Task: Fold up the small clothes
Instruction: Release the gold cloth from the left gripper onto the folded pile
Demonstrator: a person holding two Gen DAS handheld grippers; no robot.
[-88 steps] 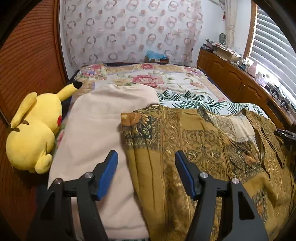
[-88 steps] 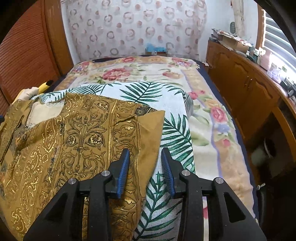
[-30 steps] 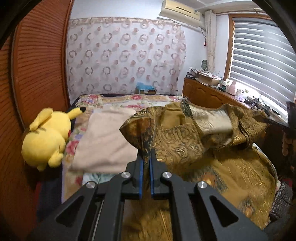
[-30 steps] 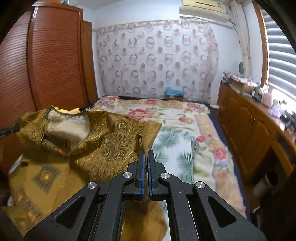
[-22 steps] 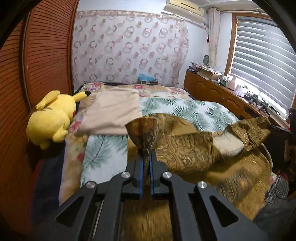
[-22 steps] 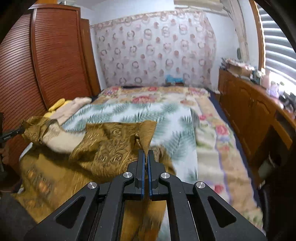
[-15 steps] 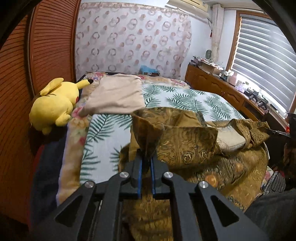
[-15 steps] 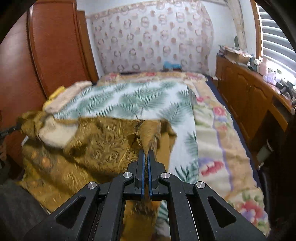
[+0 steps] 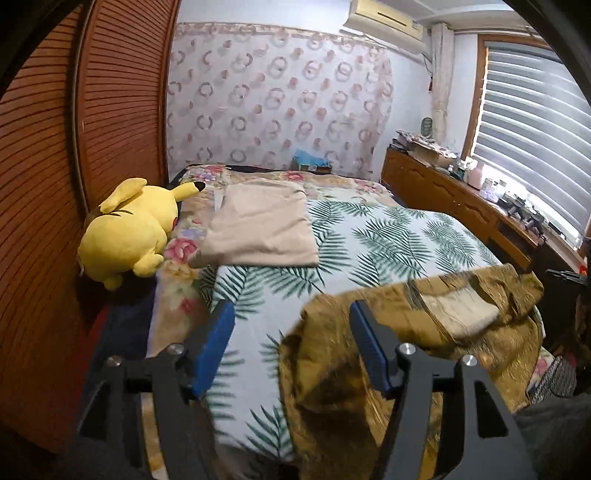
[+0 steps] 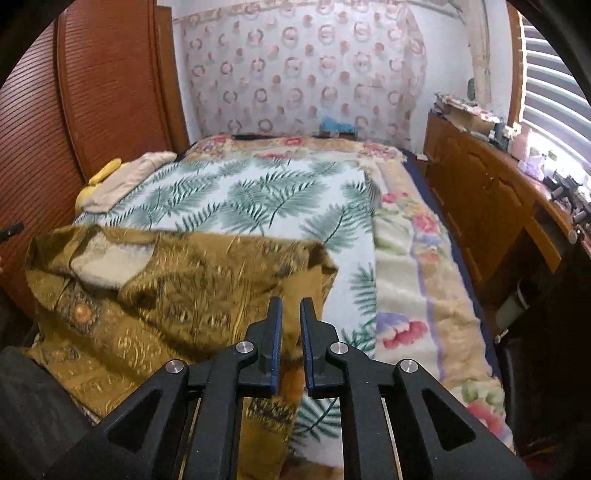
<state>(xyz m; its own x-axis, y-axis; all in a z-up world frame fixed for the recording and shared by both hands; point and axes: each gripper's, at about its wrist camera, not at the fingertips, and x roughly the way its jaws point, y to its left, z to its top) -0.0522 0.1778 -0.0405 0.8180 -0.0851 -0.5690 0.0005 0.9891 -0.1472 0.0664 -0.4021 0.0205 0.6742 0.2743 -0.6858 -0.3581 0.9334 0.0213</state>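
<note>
Gold-patterned garment (image 9: 406, 332) lay released on the bed (image 9: 369, 236); left gripper (image 9: 291, 332) jaws opening wide, right gripper (image 10: 291, 321) parting, both unclamped; smoothing advisable before regripping.

A bed (image 9: 388, 240) with a palm-leaf blanket over a floral cover fills the room; a slatted wooden wardrobe (image 9: 122, 103) lines the left wall, and a curtain (image 9: 277, 99) patterned with rings hangs behind the bed. On the right, a low wooden cabinet (image 9: 443, 192) carries clutter under a window with bright blinds (image 9: 535, 122); an air conditioner (image 9: 384, 22) sits high on the wall.
</note>
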